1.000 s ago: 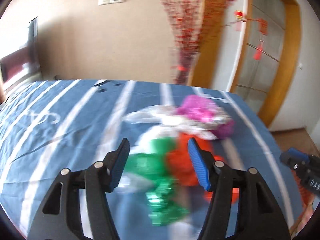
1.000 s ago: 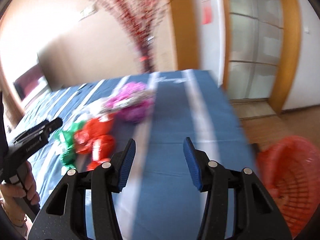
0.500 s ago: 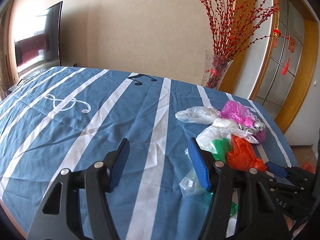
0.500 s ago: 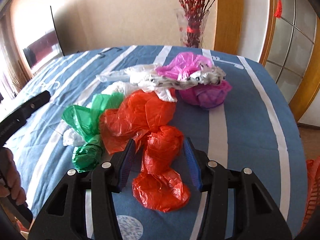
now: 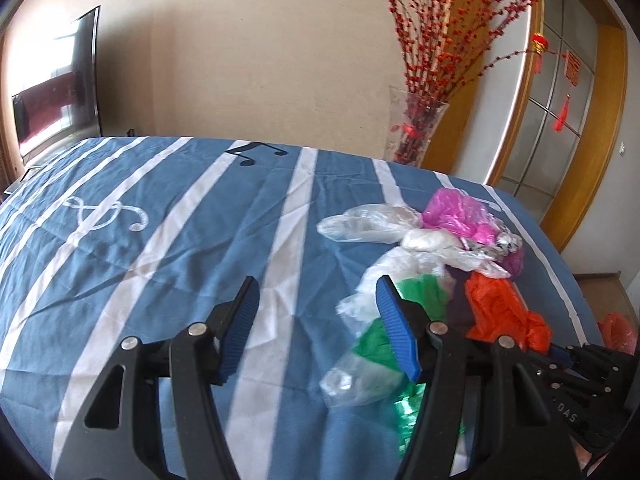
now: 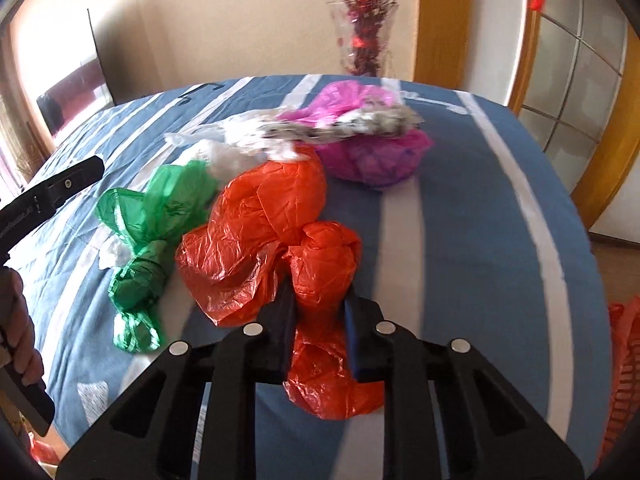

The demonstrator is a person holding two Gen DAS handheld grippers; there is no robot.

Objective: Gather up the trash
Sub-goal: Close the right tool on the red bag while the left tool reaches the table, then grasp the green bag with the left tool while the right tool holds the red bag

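Observation:
A heap of crumpled plastic bags lies on a blue bed with white stripes (image 5: 160, 240). My right gripper (image 6: 318, 304) is shut on the near lobe of the red bag (image 6: 264, 220), which also shows in the left wrist view (image 5: 500, 304). A green bag (image 6: 160, 216) lies to its left and a magenta bag (image 6: 372, 156) lies behind it. My left gripper (image 5: 318, 320) is open and empty, low over the bed, just left of the green bag (image 5: 420, 292) and the clear bags (image 5: 372, 224).
A red mesh basket (image 6: 624, 364) stands off the bed's right edge. A glass vase of red twigs (image 5: 416, 128) stands behind the bed by a wooden door frame. A TV (image 5: 56, 92) hangs at the far left.
My right gripper has moved forward and closed on the red bag's near lobe. My left gripper has stayed open and shifted only slightly.

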